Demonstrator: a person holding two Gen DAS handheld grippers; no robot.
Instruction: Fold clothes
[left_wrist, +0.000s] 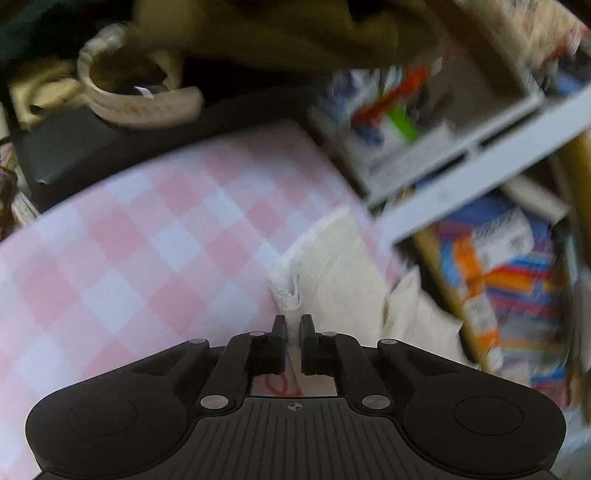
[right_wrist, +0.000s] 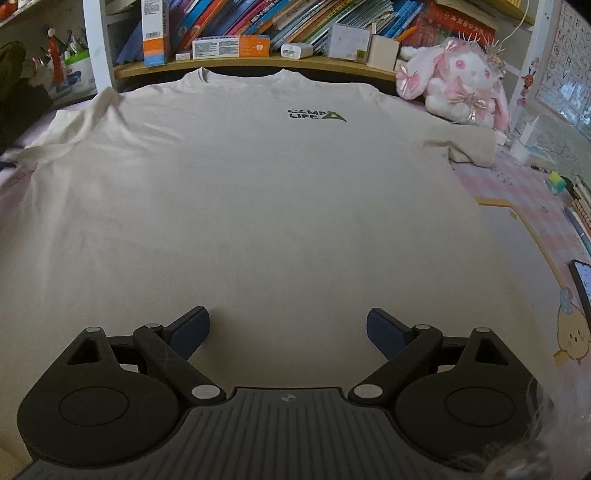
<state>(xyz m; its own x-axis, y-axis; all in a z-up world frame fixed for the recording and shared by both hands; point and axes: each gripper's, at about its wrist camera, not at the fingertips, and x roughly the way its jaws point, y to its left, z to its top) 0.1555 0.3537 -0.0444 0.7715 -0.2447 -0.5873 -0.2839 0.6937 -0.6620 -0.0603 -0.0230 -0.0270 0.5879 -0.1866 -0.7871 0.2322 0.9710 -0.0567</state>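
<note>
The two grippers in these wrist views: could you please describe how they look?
Both are matte black plastic with a ribbed central panel bearing a small crosshair mark, round housings on either side, and silver pivot pins on the linkages. The right gripper has dark blue finger pads; the left gripper's fingers look black. No cables or sleeves show.
</note>
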